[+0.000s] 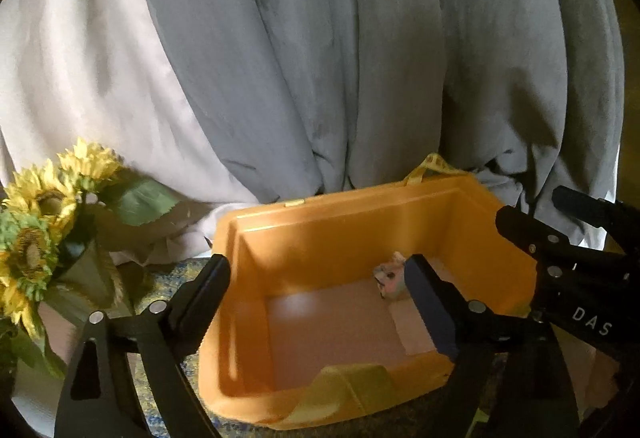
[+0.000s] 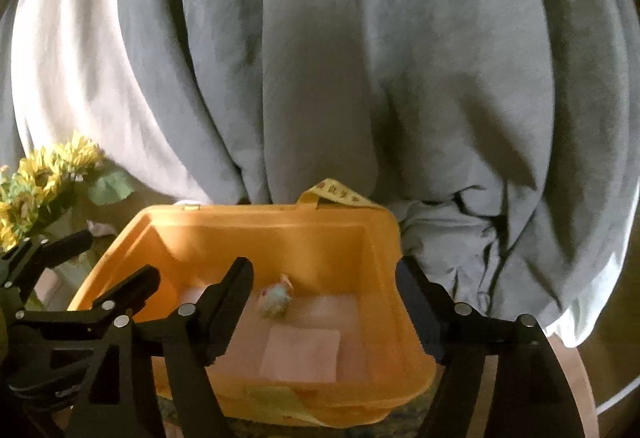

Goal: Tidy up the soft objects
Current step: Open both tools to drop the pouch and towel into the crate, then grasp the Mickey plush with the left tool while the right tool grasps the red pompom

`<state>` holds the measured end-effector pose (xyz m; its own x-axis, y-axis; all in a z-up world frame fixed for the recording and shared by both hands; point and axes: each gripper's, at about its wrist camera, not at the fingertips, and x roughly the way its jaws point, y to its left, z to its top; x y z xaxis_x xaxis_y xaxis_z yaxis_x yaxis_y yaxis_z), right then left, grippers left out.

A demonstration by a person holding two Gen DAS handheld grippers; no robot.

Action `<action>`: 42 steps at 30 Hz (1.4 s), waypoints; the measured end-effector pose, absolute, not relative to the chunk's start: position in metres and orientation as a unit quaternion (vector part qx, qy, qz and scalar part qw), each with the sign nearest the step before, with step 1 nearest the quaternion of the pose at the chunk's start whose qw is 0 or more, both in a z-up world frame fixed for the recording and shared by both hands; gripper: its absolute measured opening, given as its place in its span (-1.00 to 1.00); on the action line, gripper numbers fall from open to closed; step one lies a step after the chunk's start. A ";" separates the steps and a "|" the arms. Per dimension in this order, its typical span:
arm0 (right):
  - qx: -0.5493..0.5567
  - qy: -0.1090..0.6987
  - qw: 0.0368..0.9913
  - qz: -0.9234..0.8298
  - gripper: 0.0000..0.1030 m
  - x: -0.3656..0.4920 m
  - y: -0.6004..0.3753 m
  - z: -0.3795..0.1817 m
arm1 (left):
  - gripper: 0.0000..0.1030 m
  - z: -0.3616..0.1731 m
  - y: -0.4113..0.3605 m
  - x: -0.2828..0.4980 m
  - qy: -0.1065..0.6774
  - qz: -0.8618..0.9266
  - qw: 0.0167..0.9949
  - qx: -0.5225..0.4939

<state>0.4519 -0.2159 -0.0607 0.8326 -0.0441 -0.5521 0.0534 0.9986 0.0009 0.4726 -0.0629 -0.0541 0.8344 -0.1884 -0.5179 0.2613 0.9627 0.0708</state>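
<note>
**Toy in the bin, both claws wide**

The small soft toy (image 2: 276,297) lies on the floor of the orange bin (image 1: 360,226); left gripper (image 1: 316,290) and right gripper (image 2: 324,302) gape empty above it (best lifted straight clear of the bin's walls); only the right view shows the toy unblocked.

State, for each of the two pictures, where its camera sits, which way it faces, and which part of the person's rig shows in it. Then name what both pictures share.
Left wrist: on the left gripper, angled down into the orange bin; own fingers open, right gripper at the right edge.
Right wrist: on the right gripper, angled down into the orange bin; own fingers open, left gripper at the left edge.
Shared: bin, small soft toy, sunflowers, grey curtain.
</note>
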 end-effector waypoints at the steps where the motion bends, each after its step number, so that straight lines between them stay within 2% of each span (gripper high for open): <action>1: 0.008 0.283 0.959 -0.029 0.50 0.448 -0.217 -0.057 | 0.81 -0.049 -0.061 0.467 0.255 -0.118 0.958 0.065; 11: 0.014 0.230 0.971 -0.059 0.62 0.397 -0.229 -0.021 | 0.89 -0.015 -0.055 0.406 0.199 -0.109 0.972 0.062; 19: 0.020 0.210 0.975 -0.065 0.62 0.356 -0.235 -0.009 | 0.89 -0.010 -0.053 0.360 0.204 -0.105 0.972 0.053; 31: 0.022 0.228 0.972 -0.056 0.62 0.301 -0.247 -0.016 | 0.89 -0.024 -0.062 0.296 0.234 -0.084 0.968 0.043; 42: 0.003 0.266 0.963 0.036 0.62 0.277 -0.271 -0.033 | 0.89 -0.047 -0.089 0.243 0.262 -0.009 0.965 0.011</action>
<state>0.2766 -0.2710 -0.0334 0.8563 0.0721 -0.5114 -0.0686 0.9973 0.0257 0.2425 -0.0889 -0.0470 0.8625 -0.0110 -0.5059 0.0227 0.9996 0.0169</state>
